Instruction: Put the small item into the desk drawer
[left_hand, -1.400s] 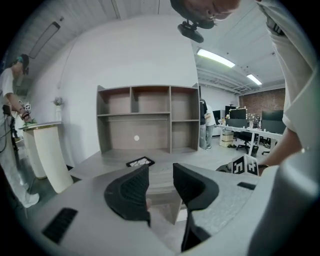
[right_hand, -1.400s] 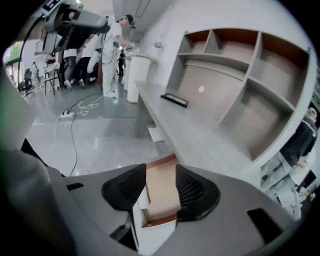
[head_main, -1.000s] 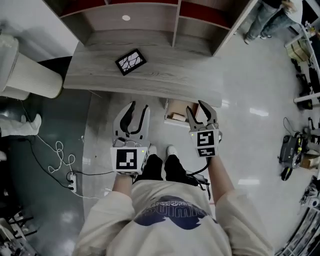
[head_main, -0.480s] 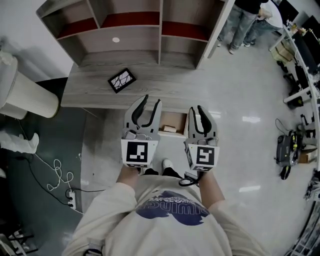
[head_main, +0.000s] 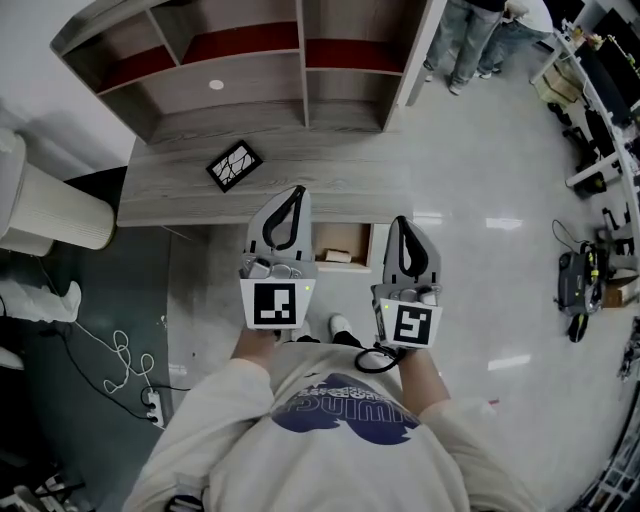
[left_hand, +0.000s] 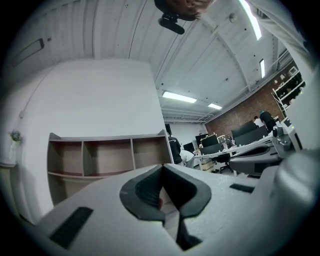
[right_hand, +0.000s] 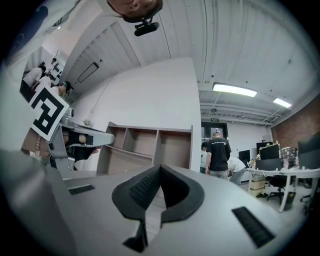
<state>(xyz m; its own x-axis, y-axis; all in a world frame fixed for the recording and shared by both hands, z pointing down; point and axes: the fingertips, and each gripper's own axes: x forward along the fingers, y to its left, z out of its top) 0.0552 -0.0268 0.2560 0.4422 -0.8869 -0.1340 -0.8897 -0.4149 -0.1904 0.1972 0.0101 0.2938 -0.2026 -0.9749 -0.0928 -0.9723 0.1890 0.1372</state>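
The small item, a flat black tile with white lines, lies on the grey wooden desk, left of centre. Below the desk's front edge the drawer stands pulled out, with a pale thing inside. My left gripper hangs over the desk's front edge, to the right of the tile and apart from it. It is shut and holds nothing. My right gripper is beside the drawer's right end, also shut and holding nothing. Both gripper views look level at the shelf unit.
An open shelf unit rises behind the desk. A white ribbed cylinder stands left of the desk, with cables and a power strip on the floor. People stand at the far right, near equipment.
Both grippers' jaws have gone from open to shut, with nothing between them. The grippers have come closer together in front of the desk, and the view has shifted so more of the shelves shows.
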